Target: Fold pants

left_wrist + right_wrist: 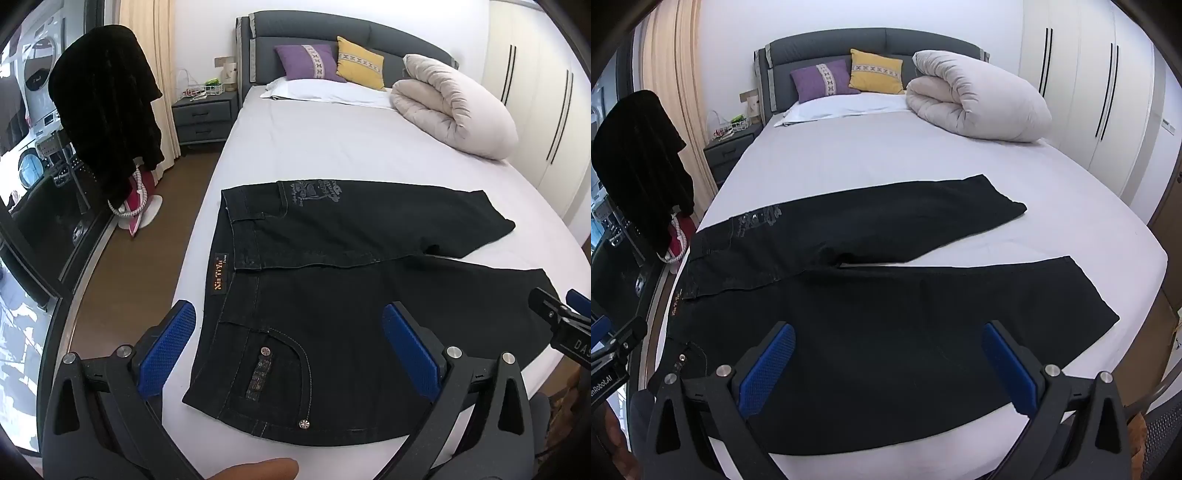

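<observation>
Black jeans (332, 295) lie flat on the bed, waistband to the left, both legs running right and spread apart in a V. They also show in the right wrist view (886, 325). My left gripper (291, 343) is open and empty, hovering over the waist and near pocket. My right gripper (890, 365) is open and empty, hovering over the thigh of the near leg. The right gripper's tip (554, 317) shows at the right edge of the left wrist view. The left gripper (613, 350) shows at the left edge of the right wrist view.
The bed (332, 147) has a grey sheet. A rolled cream duvet (454, 107) and purple and yellow pillows (310, 62) lie at its head. A nightstand (205, 114) and a dark garment on a stand (107, 110) are at the left. Wardrobe doors (1089, 92) are at the right.
</observation>
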`<state>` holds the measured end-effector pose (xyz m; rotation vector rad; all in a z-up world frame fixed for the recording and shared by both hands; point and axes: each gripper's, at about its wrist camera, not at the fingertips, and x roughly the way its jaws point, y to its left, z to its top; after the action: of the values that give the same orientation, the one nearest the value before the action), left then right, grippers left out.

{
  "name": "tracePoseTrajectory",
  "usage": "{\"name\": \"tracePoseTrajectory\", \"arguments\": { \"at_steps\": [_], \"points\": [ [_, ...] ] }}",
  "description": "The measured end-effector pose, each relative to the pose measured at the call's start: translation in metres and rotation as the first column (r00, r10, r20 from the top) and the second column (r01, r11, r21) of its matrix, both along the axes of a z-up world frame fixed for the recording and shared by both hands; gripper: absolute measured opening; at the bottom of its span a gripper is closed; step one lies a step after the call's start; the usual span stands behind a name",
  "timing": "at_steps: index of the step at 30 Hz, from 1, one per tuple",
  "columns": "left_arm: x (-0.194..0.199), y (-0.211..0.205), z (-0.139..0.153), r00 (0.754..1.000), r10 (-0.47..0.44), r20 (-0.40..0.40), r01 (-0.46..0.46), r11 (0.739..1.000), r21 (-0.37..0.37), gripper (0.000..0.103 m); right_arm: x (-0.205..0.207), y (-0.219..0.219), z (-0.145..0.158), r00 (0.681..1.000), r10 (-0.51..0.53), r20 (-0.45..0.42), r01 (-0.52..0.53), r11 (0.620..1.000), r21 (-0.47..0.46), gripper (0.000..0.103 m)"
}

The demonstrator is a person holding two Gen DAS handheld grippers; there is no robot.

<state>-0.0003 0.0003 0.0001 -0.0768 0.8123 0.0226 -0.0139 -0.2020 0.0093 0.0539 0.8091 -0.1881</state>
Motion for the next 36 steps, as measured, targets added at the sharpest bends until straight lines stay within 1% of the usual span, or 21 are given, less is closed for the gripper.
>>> {"name": "tracePoseTrajectory", "arguments": {
  "at_steps": [3, 4, 6, 9, 10, 13, 20, 22, 36],
  "points": [
    [0.0, 0.0, 0.0, 1.0, -0.003, -0.004, 0.003, 1.0, 0.001, 0.103, 0.0, -0.002, 0.0, 1.0, 0.008, 0.003, -0.008, 1.0, -0.001, 0.103],
    [0.0, 0.0, 0.0, 1.0, -0.004, -0.005, 0.004, 1.0, 0.001, 0.103, 0.002, 0.004, -0.005, 1.0, 0.011, -0.019, -0.011, 0.999, -0.035, 0.103],
    [-0.001, 0.0, 0.001, 1.0, -0.006, -0.007, 0.006, 1.0, 0.001, 0.103, 0.002, 0.005, -0.006, 1.0, 0.013, -0.021, -0.014, 0.999, -0.037, 0.103],
    [0.0, 0.002, 0.0, 1.0, -0.007, -0.009, 0.007, 1.0, 0.001, 0.103, 0.003, 0.006, -0.007, 1.0, 0.015, -0.022, -0.016, 0.999, -0.037, 0.103],
    [0.0, 0.001, -0.001, 1.0, -0.006, -0.01, 0.006, 1.0, 0.004, 0.103, 0.008, 0.004, -0.01, 0.999, 0.015, -0.042, -0.016, 1.0, -0.019, 0.103],
    [0.0, 0.0, -0.001, 1.0, -0.006, -0.012, 0.006, 1.0, 0.007, 0.103, 0.008, 0.005, -0.01, 0.998, 0.018, -0.053, -0.019, 1.0, -0.021, 0.103],
    [-0.001, 0.001, -0.002, 1.0, -0.005, -0.013, 0.005, 1.0, 0.005, 0.103, 0.008, 0.008, -0.011, 0.998, 0.024, -0.061, -0.026, 0.999, -0.026, 0.103],
    [-0.001, -0.001, -0.01, 1.0, -0.003, -0.014, 0.003, 1.0, 0.005, 0.103, 0.008, 0.008, -0.011, 0.998, 0.026, -0.062, -0.028, 0.999, -0.026, 0.103],
    [-0.002, -0.001, -0.013, 1.0, -0.003, -0.021, 0.003, 1.0, 0.005, 0.103, 0.008, 0.014, -0.014, 0.997, 0.032, -0.073, -0.034, 0.999, -0.026, 0.103]
  ]
}}
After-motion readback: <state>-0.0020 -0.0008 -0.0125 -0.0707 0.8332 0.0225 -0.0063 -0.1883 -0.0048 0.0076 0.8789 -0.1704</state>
